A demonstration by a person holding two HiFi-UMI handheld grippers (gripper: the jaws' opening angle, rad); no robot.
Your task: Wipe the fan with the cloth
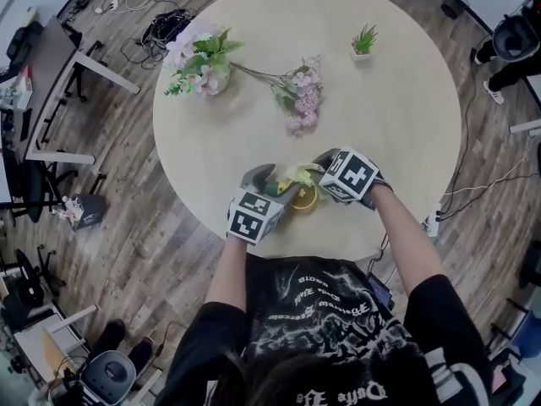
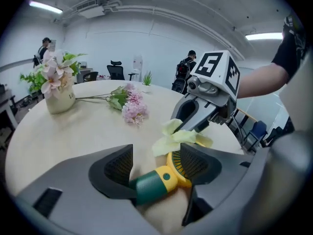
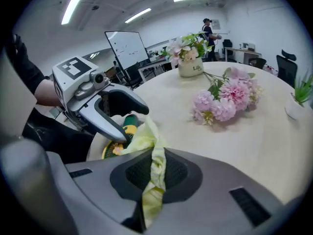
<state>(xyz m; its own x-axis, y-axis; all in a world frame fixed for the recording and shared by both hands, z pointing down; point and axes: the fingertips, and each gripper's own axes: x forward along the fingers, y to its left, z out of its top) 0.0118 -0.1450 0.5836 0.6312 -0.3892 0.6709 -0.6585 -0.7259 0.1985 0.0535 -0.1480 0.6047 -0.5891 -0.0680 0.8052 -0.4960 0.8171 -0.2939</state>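
Head view, lower middle of the frame: small yellow-and-green handheld fan lying on the round bench close to the near edge, between both tools. Jaws of the left claw spread wide, green handle lying between the pads and, judging by the left gripper view, no firm squeeze on it. Jaws of the right claw closed tight on a pale yellow cloth, free end draped onto the yellow grille. Step in hand, by the look of it: steadying the fan and rubbing its head. To do it well, first close the left pads on the handle to stop any skid or roll. Then drag the loose cloth end across the grille in short, light strokes, with the hard jaw tips kept off the plastic ribs. Work round the rim as well as the face, and turn the fan by the handle rather than chasing it with the cloth. Aim strokes inward, away from the bench edge, to avoid a slide over it. Containers, both well apart from the work: upper left of the frame, a cream vase holding pink and white blossoms with green leaves; upper right of centre, a small white pot holding a spiky green plant. Between them, outside any container, a loose pink flower sprig flat on the bench.
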